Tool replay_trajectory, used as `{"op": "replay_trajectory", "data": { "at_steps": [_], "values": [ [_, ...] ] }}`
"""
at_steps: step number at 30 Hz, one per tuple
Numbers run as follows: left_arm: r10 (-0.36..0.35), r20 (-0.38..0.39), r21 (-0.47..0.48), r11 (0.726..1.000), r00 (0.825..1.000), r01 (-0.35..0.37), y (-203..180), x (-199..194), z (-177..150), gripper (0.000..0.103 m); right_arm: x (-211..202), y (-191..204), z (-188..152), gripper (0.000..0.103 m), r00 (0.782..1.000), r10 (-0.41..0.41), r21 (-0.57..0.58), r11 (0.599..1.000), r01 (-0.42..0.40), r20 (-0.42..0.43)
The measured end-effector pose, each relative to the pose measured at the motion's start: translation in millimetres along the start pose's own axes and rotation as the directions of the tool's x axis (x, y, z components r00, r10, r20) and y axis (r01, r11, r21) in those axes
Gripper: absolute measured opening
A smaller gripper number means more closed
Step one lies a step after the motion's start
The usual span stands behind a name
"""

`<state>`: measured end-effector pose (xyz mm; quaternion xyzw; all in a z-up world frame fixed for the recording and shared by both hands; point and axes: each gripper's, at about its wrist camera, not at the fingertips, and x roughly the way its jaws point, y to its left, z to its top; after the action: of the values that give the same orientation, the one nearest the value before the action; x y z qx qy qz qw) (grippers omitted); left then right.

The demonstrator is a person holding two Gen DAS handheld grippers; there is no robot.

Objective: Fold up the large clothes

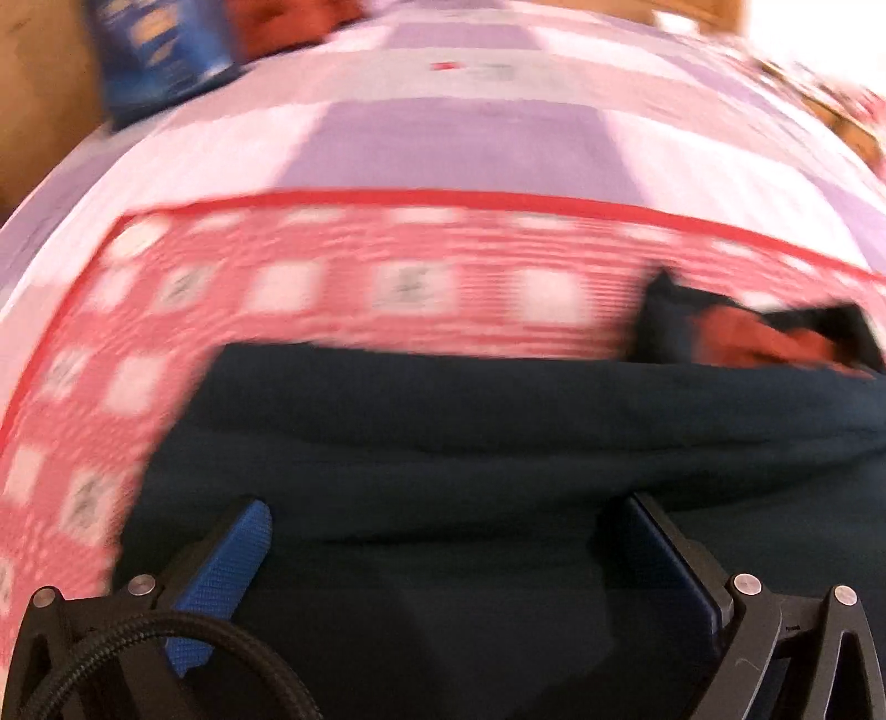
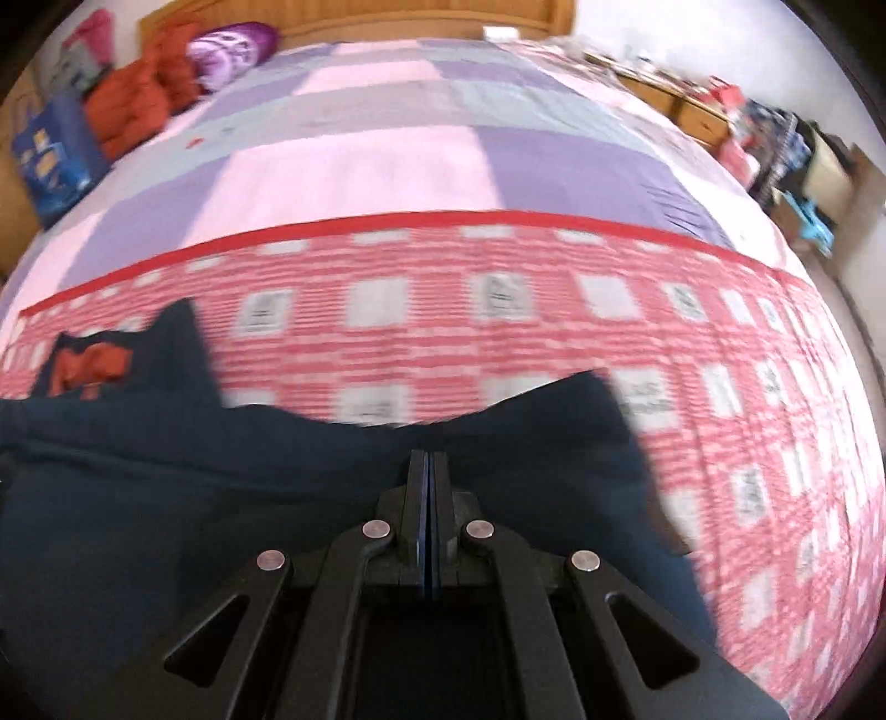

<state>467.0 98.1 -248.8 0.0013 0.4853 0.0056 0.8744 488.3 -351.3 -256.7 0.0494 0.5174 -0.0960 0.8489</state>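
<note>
A large dark navy garment point(image 1: 498, 432) lies on a red-and-white checked cloth point(image 1: 332, 288) on the bed; an orange-red patch point(image 1: 758, 338) shows near its far right end. My left gripper point(image 1: 443, 531) is open, its blue-padded fingers point(image 1: 232, 565) spread wide just over the navy fabric. In the right wrist view the same garment point(image 2: 166, 498) stretches to the left, with an orange-red patch point(image 2: 91, 368). My right gripper point(image 2: 429, 459) is shut on the garment's far edge. Both views are motion-blurred.
The bed has a pink and purple patchwork sheet point(image 2: 387, 160) beyond the checked cloth point(image 2: 554, 332). Orange-red bedding point(image 2: 138, 99), a purple pillow point(image 2: 232, 47) and a blue bag point(image 2: 52, 155) sit at the far left. Cluttered wooden furniture point(image 2: 698, 119) stands at right.
</note>
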Motion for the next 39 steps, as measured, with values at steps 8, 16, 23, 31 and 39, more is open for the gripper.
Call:
{"op": "replay_trajectory", "data": {
  "at_steps": [8, 16, 23, 31, 39],
  "values": [
    [0.027, 0.000, 0.049, 0.998, 1.000, -0.027, 26, 13, -5, 0.100, 13, -16, -5, 0.000, 0.999, -0.045, 0.008, 0.999, 0.045, -0.020],
    [0.013, -0.126, -0.122, 0.992, 0.992, -0.029, 80, 15, 11, 0.097, 24, -45, 9, 0.000, 0.988, 0.116, 0.129, 0.986, -0.102, -0.101],
    [0.063, 0.036, -0.071, 0.996, 0.997, -0.060, 91, -78, -23, 0.095, -101, 4, -31, 0.004, 0.975, -0.006, -0.130, 0.991, 0.036, 0.222],
    [-0.168, -0.022, 0.160, 0.972, 0.986, 0.169, -57, -137, -121, 0.095, -163, 132, -158, 0.004, 0.974, 0.167, -0.301, 0.947, -0.114, 0.154],
    [-0.107, -0.014, 0.126, 0.986, 0.994, 0.108, -48, -114, -151, 0.100, -133, 118, -194, 0.000, 0.980, 0.190, -0.238, 0.956, -0.171, 0.060]
  ]
}}
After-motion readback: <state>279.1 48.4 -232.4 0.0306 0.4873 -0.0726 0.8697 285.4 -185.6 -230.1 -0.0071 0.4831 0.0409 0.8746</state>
